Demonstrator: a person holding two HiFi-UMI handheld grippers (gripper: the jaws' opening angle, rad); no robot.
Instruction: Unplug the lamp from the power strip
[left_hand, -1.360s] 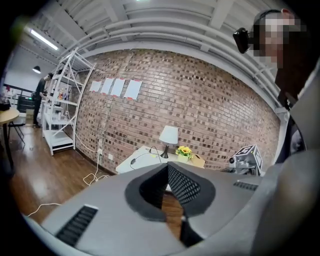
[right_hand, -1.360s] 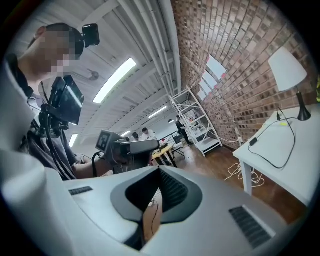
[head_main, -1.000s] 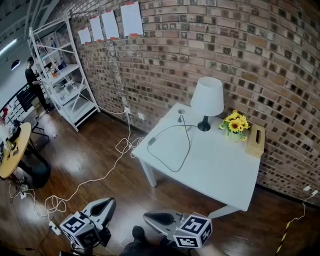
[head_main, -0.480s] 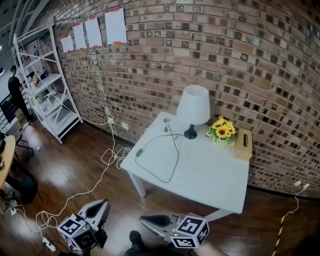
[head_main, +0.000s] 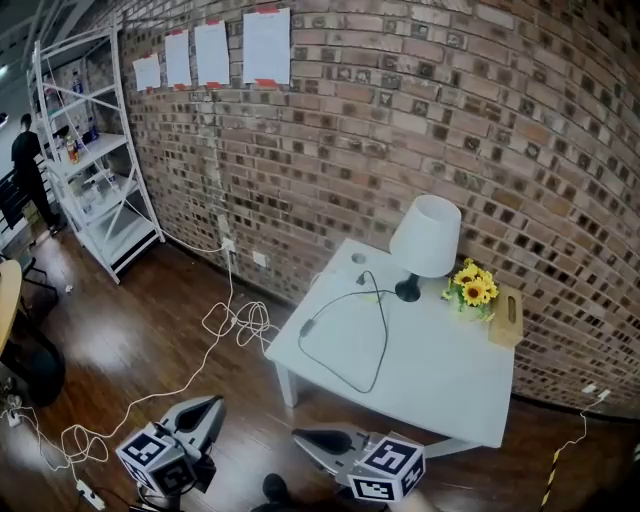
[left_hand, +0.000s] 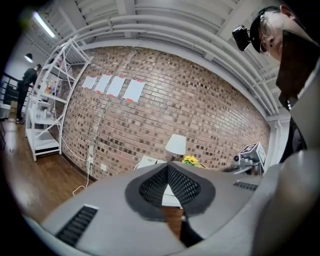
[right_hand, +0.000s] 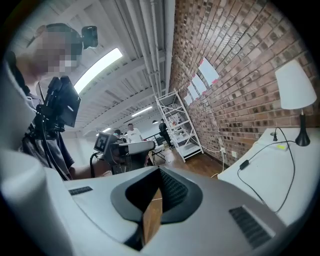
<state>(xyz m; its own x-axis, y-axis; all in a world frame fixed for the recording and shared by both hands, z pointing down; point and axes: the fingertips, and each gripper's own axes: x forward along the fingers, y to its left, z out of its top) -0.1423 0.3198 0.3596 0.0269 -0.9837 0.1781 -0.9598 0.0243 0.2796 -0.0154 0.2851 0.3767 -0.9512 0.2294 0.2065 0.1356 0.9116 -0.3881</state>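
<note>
A white-shaded lamp (head_main: 425, 238) stands at the back of a white table (head_main: 440, 390), well ahead of both grippers. Its black cord (head_main: 383, 340) lies in a loop on the tabletop, with a small dark block (head_main: 308, 327) on it near the left edge. A white power strip (head_main: 85, 492) lies on the floor at the far left, on a white cable. My left gripper (head_main: 212, 405) and right gripper (head_main: 300, 437) hang low over the floor short of the table, both shut and empty. The lamp (right_hand: 295, 85) and cord (right_hand: 260, 160) also show in the right gripper view.
Yellow flowers (head_main: 472, 290) and a wooden tissue box (head_main: 507, 315) sit beside the lamp against the brick wall. A white cable (head_main: 215, 325) runs from a wall socket (head_main: 228, 245) across the wooden floor. A metal shelf (head_main: 90, 170) and a person (head_main: 25, 165) are at far left.
The whole view has shifted as the person moves across the floor, and both grippers have travelled along with it. They stay shut and empty.
</note>
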